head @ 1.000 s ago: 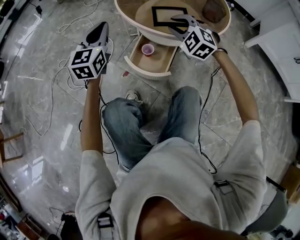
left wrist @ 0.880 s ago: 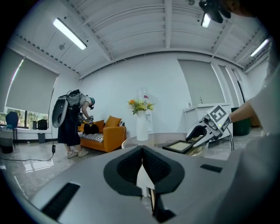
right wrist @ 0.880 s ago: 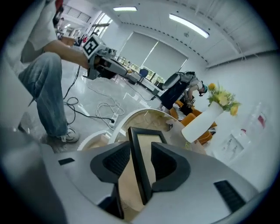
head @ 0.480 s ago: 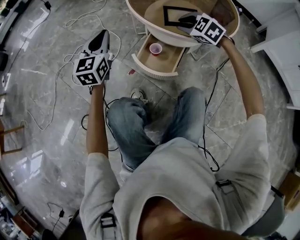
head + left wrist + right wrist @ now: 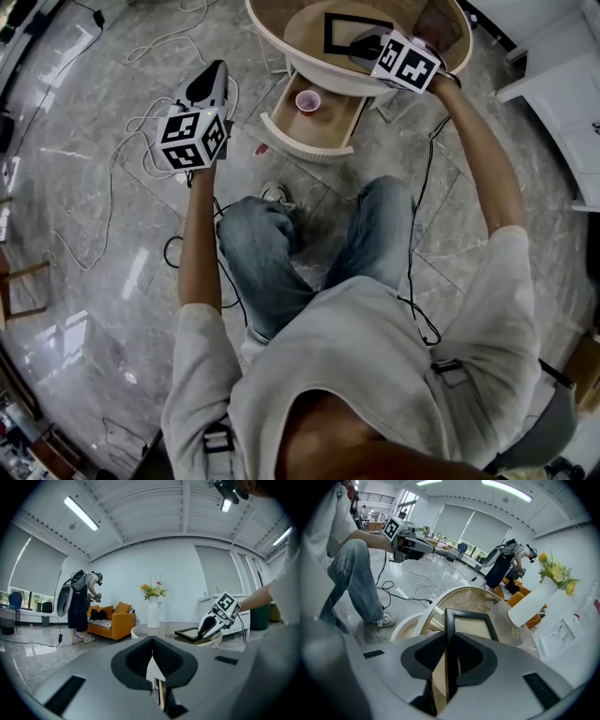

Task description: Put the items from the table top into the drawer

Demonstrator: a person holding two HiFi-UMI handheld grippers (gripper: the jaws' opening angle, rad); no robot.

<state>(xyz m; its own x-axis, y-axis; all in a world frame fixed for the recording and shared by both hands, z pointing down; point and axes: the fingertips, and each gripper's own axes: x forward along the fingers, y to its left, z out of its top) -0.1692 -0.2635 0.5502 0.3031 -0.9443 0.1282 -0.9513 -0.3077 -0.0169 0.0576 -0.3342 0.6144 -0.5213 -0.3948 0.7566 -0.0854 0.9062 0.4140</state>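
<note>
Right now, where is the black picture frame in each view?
Head view: picture frame at top centre, on the round table.
Left gripper view: picture frame right of centre, far off.
Right gripper view: picture frame at centre, its edge gripped by the right gripper, whose jaws have just been closing.
Shared landmark: the round table.

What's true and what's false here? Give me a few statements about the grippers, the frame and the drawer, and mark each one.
1. The drawer is open. True.
2. The right gripper is empty. False: its jaws have just been closing and clamp the edge of the picture frame.
3. A small cup stands in the drawer. True.
4. The left gripper holds the cup. False: its jaws are together with nothing between them.
5. The picture frame lies in the drawer. False: it is on the table top.
</note>
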